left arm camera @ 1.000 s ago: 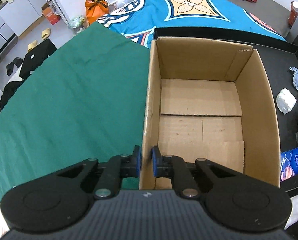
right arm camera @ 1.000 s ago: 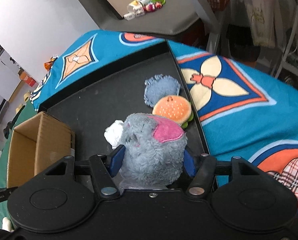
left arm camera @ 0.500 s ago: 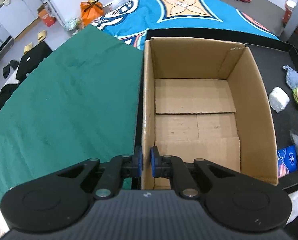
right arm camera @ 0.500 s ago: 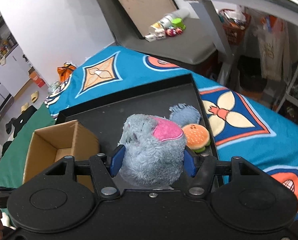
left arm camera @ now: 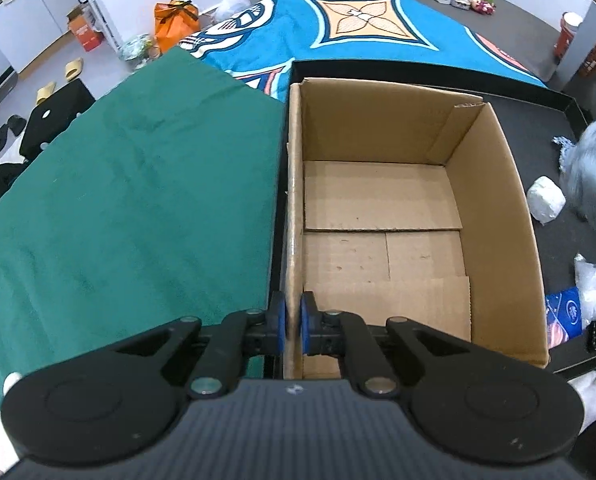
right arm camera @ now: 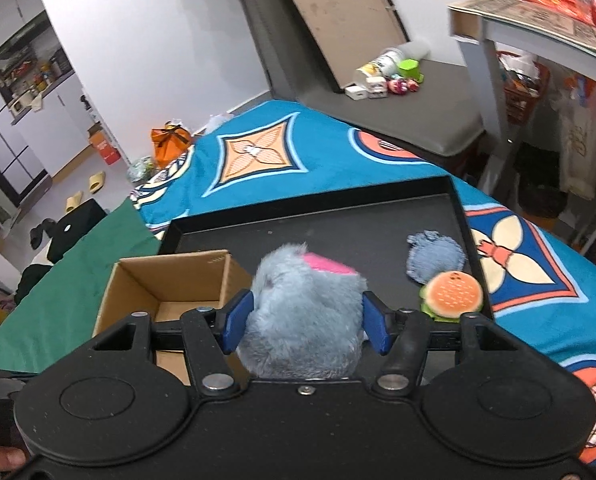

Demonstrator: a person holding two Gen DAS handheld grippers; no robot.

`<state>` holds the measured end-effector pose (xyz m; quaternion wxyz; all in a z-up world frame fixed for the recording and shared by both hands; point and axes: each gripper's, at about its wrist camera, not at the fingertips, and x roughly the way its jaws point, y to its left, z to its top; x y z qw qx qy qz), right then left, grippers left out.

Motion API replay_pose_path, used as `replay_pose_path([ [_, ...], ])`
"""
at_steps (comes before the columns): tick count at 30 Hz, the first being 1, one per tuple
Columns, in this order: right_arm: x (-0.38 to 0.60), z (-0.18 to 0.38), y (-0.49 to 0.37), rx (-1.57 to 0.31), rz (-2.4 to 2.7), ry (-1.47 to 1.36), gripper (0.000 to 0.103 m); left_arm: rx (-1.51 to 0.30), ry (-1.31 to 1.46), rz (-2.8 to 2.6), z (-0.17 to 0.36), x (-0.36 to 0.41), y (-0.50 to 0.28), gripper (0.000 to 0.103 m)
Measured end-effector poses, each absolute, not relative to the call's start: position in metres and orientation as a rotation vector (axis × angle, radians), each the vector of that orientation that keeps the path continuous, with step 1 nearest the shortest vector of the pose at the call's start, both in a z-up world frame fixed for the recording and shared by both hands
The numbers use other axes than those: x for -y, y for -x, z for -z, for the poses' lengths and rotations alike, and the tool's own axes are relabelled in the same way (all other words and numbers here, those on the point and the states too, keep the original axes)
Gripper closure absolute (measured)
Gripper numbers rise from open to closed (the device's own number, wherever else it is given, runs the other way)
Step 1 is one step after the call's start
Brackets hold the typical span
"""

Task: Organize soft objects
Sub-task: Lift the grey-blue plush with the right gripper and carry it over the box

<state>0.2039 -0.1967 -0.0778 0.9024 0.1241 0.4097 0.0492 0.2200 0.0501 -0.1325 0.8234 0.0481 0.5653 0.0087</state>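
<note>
Squeezing right tool point(right arm camera: 304, 322) hides grey plush point(right arm camera: 304, 312) underside; left tool point(left arm camera: 292, 322) pinches box wall point(left arm camera: 293, 216).

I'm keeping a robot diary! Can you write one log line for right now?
left gripper: shut on cardboard box wall | right gripper: closing on grey plush toy | box: empty | burger plush: on black tray
</note>
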Motion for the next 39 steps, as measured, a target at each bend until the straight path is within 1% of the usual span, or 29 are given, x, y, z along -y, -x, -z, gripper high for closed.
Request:
replay_pose_path([
  [2,0.190,0.077,-0.206,-0.845,-0.117,-0.254,0.057,-1.208,-0.105,-0.024,0.134,-0.050,-0.221,0.096],
  [4,0.182,0.076,-0.209,-0.842,-0.135,-0.242,0.063,-1.210,-0.111,-0.027,0.135,-0.050,-0.221,0.096],
  [5,0.178,0.076,-0.210,-0.839,-0.148,-0.238,0.070,-1.212,-0.114,-0.026,0.136,-0.049,-0.222,0.095],
  [6,0.175,0.077,-0.211,-0.840,-0.159,-0.236,0.072,-1.211,-0.117,-0.031,0.136,-0.049,-0.222,0.095],
  [10,0.175,0.084,-0.214,-0.857,-0.143,-0.262,0.072,-1.215,-0.097,-0.031,0.137,-0.054,-0.221,0.095],
  [13,0.179,0.097,-0.215,-0.891,-0.111,-0.278,0.065,-1.216,-0.088,-0.039,0.137,-0.055,-0.220,0.093],
  [14,0.180,0.100,-0.215,-0.899,-0.099,-0.280,0.055,-1.216,-0.086,-0.042,0.137,-0.056,-0.220,0.093],
  [15,0.182,0.104,-0.215,-0.905,-0.087,-0.284,0.049,-1.216,-0.086,-0.047,0.137,-0.056,-0.220,0.093],
  [17,0.184,0.112,-0.217,-0.920,-0.079,-0.287,0.048,-1.215,-0.087,-0.053,0.137,-0.056,-0.221,0.093],
  [19,0.184,0.118,-0.219,-0.924,-0.081,-0.287,0.038,-1.213,-0.091,-0.054,0.138,-0.055,-0.222,0.093],
  [20,0.183,0.120,-0.219,-0.922,-0.075,-0.278,0.030,-1.214,-0.092,-0.056,0.138,-0.054,-0.223,0.093],
  [21,0.183,0.123,-0.220,-0.923,-0.071,-0.266,0.026,-1.216,-0.091,-0.058,0.138,-0.055,-0.223,0.093],
  [32,0.170,0.165,-0.230,-1.033,-0.103,-0.206,0.026,-1.237,-0.101,-0.078,0.145,-0.053,-0.230,0.093],
  [34,0.169,0.168,-0.232,-1.033,-0.105,-0.186,0.031,-1.240,-0.103,-0.082,0.146,-0.052,-0.231,0.092],
  [35,0.169,0.169,-0.232,-1.033,-0.108,-0.180,0.041,-1.241,-0.107,-0.085,0.147,-0.052,-0.232,0.092],
  [36,0.170,0.170,-0.232,-1.034,-0.115,-0.185,0.055,-1.241,-0.110,-0.088,0.147,-0.051,-0.232,0.092],
  [37,0.171,0.170,-0.232,-1.036,-0.126,-0.199,0.057,-1.241,-0.111,-0.090,0.147,-0.051,-0.232,0.092],
  [39,0.172,0.167,-0.230,-1.019,-0.132,-0.198,0.065,-1.241,-0.112,-0.092,0.147,-0.052,-0.232,0.092],
])
